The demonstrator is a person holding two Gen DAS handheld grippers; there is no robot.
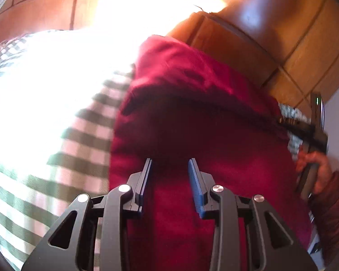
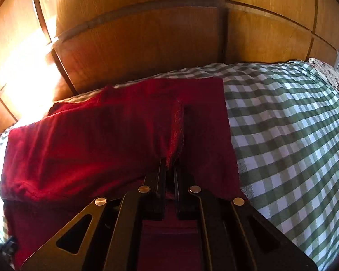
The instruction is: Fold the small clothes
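Where the left wrist view begins at its left edge, a green-and-white checked cloth (image 1: 83, 140) covers the surface, its upper part washed out by glare. Centre: a red garment (image 1: 192, 117) lies on this cloth, a raised fold crossing it in shadow. The left gripper (image 1: 169, 164) hovers over the garment with its 2 blue-padded fingers (image 1: 197, 187) set well apart and nothing between them; whether the tips touch the fabric cannot be told. Upper right: wooden panels (image 1: 305, 52) rise behind the cloth. Far right: the right gripper (image 1: 282, 122) meets the garment's edge, the person's hand (image 1: 316, 167) wrapped around its handle; this part is blurred.

Seen from the right wrist, sunlight strikes the panels (image 2: 147, 40) at upper left. Centre: the garment (image 2: 79, 149) is spread flat on the checked cloth (image 2: 293, 135), reaching from the left edge to just right of the middle. The right gripper (image 2: 169, 169) has its 2 fingers (image 2: 161, 180) drawn close together, pinching a lifted ridge of the garment that stands up from the tips. Far right: a floral-printed fabric (image 2: 332, 81) lies at the cloth's upper corner.
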